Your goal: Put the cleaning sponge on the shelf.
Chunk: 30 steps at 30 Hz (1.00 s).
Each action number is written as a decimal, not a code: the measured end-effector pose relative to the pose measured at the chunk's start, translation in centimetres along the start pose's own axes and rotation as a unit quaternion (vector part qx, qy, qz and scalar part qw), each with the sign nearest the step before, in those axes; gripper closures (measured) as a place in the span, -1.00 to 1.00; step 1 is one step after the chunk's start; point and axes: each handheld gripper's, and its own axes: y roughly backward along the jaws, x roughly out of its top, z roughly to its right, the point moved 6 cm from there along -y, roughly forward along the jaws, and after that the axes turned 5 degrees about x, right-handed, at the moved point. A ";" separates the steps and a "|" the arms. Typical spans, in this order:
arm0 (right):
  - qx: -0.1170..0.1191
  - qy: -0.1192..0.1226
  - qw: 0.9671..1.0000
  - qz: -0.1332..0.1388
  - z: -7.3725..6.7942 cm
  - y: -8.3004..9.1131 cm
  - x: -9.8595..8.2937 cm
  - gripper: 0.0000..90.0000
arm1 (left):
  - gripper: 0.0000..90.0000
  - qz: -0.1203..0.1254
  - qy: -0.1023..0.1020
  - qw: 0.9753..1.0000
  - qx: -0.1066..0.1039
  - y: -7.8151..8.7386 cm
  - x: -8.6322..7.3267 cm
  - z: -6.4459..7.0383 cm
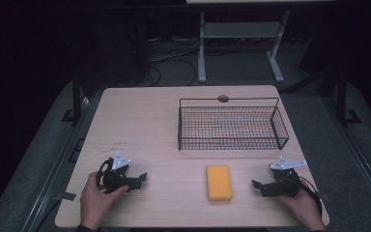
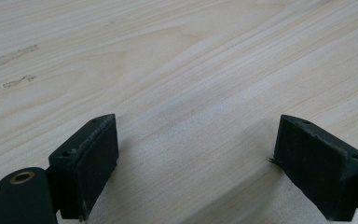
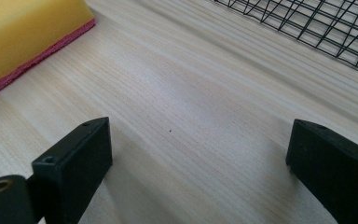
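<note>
Progress: nothing begun as far as visible. Yellow rectangular sponge with a pink underlayer (image 1: 219, 182) lying flat on the pale wooden bench (image 1: 149, 125), near the front edge, between the two grippers and untouched by either. Black wire-mesh basket (image 1: 232, 126) standing empty on the far right half of the bench, apart from the sponge, just beyond it. Left gripper (image 1: 136, 181) resting low at the front left, fingers (image 2: 86, 163) spread wide, nothing between them, bare wood ahead. Right gripper (image 1: 258, 187) resting low at the front right, fingers (image 3: 74, 163) likewise spread wide and holding nothing; sponge seen at upper left of the right gripper view, basket mesh at upper right. Judged remaining: grasping the sponge, lifting, and probably placing into the basket, so the whole job. Room for moving: open bench on both sides of the sponge, clear approach from either gripper. Edges to note: front edge of the bench close behind the sponge; basket's near wall and raised rim to clear on any transfer; right gripper near the bench's right edge.
</note>
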 end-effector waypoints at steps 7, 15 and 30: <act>0.000 0.001 1.000 0.000 0.0 0.0 0.0 -0.85 | -0.72 0.000 0.000 1.000 0.000 0.0 0.0 0.0; 0.002 -0.003 1.000 -0.013 0.1 0.5 0.2 -0.59 | -0.72 0.000 0.000 1.000 0.000 0.0 0.0 0.0; 0.031 -0.003 1.000 0.005 -0.4 1.9 1.7 0.09 | -0.71 0.000 0.000 1.000 0.000 0.0 0.0 0.0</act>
